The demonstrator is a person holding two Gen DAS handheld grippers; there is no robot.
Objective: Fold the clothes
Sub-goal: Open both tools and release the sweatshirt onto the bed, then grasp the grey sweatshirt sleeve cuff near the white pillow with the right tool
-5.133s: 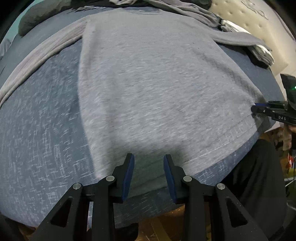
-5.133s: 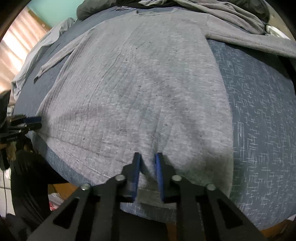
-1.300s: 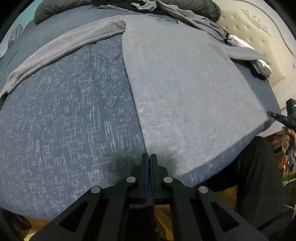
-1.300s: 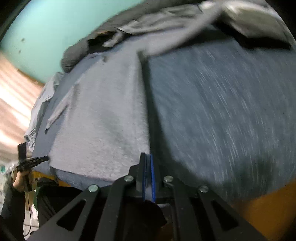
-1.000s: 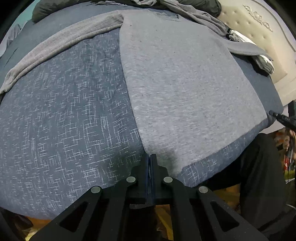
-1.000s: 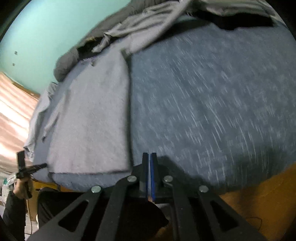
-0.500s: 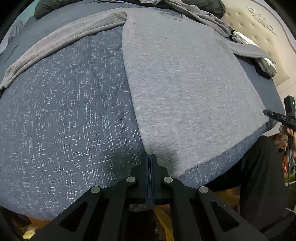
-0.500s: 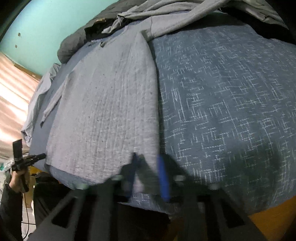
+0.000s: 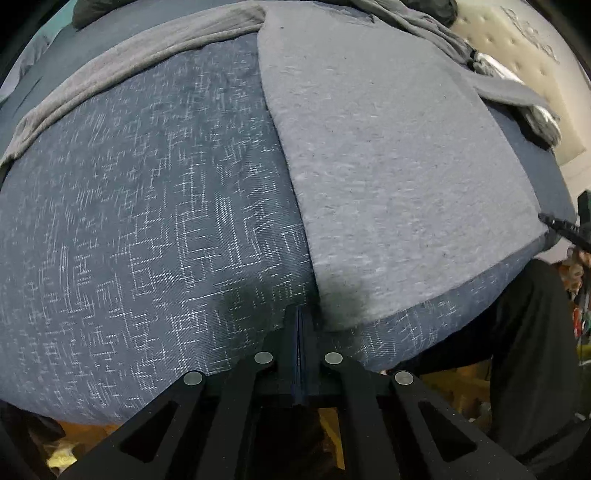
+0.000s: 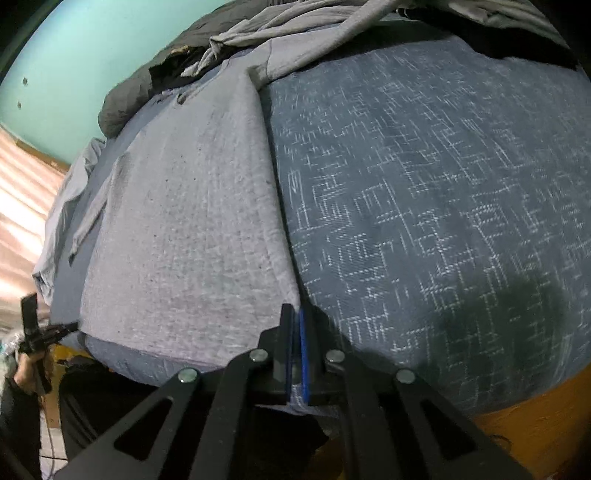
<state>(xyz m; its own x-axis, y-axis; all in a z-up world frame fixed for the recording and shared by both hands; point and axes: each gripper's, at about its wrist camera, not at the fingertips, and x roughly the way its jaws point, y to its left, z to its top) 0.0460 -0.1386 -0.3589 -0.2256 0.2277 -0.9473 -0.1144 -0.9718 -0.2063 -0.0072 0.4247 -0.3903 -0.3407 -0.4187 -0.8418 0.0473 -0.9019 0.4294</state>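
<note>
Right hand-held gripper (image 10: 294, 343) pinching grey shirt (image 10: 184, 229) hem corner; shirt ahead-left.

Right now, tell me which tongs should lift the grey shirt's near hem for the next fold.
Right. The right tongs pinch the shirt at its near corner, fabric showing between the pads. The left tongs are shut empty beside the folded edge.

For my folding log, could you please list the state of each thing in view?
grey shirt: flat on the bed, both sides folded in, sleeves trailing outward.
left gripper: jaws shut at the shirt's near left corner; grip on cloth unclear.
right gripper: jaws nearly shut, pinching the shirt's near right corner.
blue bedspread: spread smooth.
clothes pile: crumpled, unfolded.
</note>
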